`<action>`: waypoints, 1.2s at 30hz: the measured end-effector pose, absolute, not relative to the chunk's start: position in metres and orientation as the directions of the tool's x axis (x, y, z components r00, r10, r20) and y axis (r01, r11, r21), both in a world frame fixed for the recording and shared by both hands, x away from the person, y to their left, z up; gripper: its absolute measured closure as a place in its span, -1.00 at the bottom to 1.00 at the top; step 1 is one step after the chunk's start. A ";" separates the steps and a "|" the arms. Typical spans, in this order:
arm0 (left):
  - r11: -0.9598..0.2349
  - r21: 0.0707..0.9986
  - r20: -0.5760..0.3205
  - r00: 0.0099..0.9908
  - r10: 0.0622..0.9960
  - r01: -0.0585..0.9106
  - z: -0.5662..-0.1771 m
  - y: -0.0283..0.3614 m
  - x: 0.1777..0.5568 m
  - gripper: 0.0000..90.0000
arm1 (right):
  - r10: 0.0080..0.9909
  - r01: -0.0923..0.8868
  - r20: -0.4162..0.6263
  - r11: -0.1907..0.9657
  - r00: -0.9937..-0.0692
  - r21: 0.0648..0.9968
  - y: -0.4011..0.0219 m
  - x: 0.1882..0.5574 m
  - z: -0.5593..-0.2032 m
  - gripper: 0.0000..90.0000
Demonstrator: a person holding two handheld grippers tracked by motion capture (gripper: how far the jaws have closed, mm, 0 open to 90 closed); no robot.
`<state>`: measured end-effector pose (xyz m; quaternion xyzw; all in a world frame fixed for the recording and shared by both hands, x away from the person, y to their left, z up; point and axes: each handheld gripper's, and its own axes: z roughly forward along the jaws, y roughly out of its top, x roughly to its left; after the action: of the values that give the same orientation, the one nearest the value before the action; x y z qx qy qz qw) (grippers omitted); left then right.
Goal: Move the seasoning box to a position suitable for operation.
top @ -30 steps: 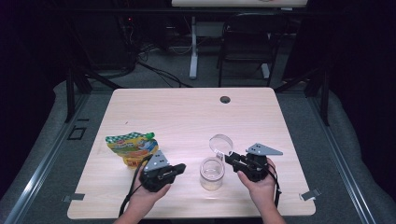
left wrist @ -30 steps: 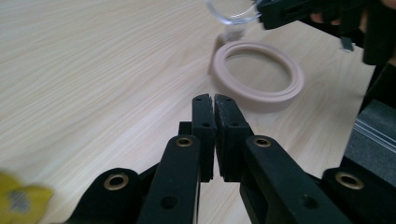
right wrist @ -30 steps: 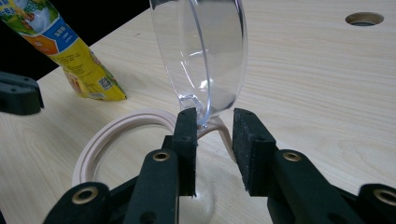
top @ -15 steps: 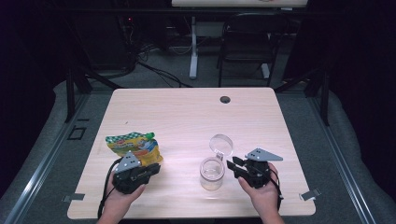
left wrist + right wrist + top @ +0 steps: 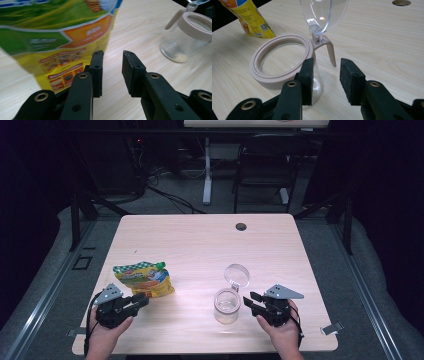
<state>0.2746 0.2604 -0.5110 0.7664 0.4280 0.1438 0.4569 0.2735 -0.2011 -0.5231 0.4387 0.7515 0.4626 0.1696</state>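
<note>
Jar (image 5: pixel 227 306): lid hinged open, table (image 5: pixel 200 240) front edge.
Pouch (image 5: pixel 144 279): left of jar.
Left gripper (image 5: pixel 137 301): fingers opening, empty (beside pouch).
Right gripper (image 5: pixel 250 301): fingers opening, empty, right of jar.
Technique: grip pouch squarely, low.

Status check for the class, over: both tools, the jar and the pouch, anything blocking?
Left tool open, empty, jaws just opening, beside pouch. Right tool open, empty, by jar, jaws just opening. Jar lid flipped up. Nothing blocking.

Open-lidded jar (image 5: pixel 227 306), flat snack pouch (image 5: pixel 144 279)
</note>
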 end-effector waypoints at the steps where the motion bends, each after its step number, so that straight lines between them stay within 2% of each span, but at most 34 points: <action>1: -0.215 0.822 -0.171 0.589 0.790 0.528 -0.511 0.264 0.275 0.58 | 0.816 0.500 0.150 0.188 -0.559 0.845 -0.201 0.273 -0.523 0.42; 10: -0.177 0.822 -0.173 0.534 0.828 0.541 -0.511 0.292 0.276 0.56 | 0.813 0.493 0.152 0.182 -0.563 0.851 -0.202 0.273 -0.524 0.40; 21: -0.170 0.822 -0.167 0.515 0.841 0.544 -0.510 0.308 0.286 0.52 | 0.814 0.505 0.164 0.176 -0.557 0.845 -0.203 0.275 -0.526 0.39; 33: -0.167 0.819 -0.163 0.502 0.849 0.550 -0.514 0.312 0.305 0.28 | 0.819 0.514 0.176 0.162 -0.546 0.842 -0.207 0.274 -0.528 0.39; 36: -0.177 0.821 -0.166 0.524 0.835 0.543 -0.515 0.310 0.309 0.28 | 0.821 0.517 0.177 0.160 -0.543 0.841 -0.210 0.273 -0.529 0.39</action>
<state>0.3092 0.3104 -0.5155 0.7497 0.4597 0.1634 0.4472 0.2729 -0.2098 -0.5287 0.4497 0.7440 0.4666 0.1627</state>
